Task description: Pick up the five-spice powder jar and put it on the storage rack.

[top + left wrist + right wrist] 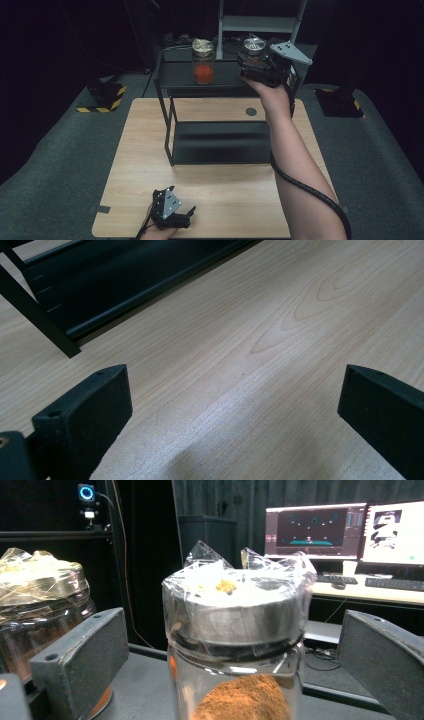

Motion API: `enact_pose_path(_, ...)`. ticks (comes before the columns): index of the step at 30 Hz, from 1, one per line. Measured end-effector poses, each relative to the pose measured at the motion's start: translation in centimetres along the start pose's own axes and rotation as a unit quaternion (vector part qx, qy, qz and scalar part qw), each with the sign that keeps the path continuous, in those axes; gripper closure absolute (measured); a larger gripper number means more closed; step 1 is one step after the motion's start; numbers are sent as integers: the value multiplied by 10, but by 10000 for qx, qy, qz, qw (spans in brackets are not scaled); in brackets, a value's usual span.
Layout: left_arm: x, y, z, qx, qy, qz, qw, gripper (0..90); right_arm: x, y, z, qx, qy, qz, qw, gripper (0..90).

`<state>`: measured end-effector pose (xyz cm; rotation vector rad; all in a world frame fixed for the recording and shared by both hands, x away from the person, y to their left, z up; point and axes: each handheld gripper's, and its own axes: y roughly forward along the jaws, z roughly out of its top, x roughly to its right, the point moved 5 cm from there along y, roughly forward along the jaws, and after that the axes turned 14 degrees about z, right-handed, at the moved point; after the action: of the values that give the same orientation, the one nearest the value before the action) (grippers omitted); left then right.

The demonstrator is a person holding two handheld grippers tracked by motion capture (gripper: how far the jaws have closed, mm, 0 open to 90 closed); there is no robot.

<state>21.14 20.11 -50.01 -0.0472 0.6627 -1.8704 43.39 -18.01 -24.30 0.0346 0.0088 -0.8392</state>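
- Evidently, a glass jar [235, 645] with a silver lid wrapped in clear film and brown powder inside was seen standing upright on the top shelf of the black rack [167, 122], at its right end.
- That jar was framed between the two black jaws of the right gripper [235, 660], which were spread wide, with a clear gap left on each side; neither pad was seen pressing on the glass.
- The jar was judged to have been set down on the shelf already, so the placing itself seemed done; what was left, as far as could be judged, was the drawing back of the right gripper without the jar being knocked.
- A second jar [203, 61], with a gold-looking lid and orange-red powder, was seen on the same shelf just to the left, apart from the first jar.
- The lower shelf of the rack was seen bare.
- The left gripper [170, 212] was held low over the wooden table [225, 200] near its front edge, well apart from the rack; its jaws were spread wide with nothing between them but bare wood.
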Motion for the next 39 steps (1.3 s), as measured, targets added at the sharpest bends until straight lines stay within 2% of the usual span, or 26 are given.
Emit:
enact_pose_path(10,0,0,0,-15,-29,7,10000,11,-6,-16,-3,111,-109,-13,9999,0)
enact_pose_path(19,1,1,1,-34,11,12,10000,11,-15,-42,-5,202,-164,86,9996,0)
enact_pose_path(31,1,1,2,-70,24,4,10000,11,-25,-66,-12,240,-293,195,9991,0)
enact_pose_path(39,2,1,2,-50,73,4,10000,12,-29,-83,-20,306,-377,175,9987,0)
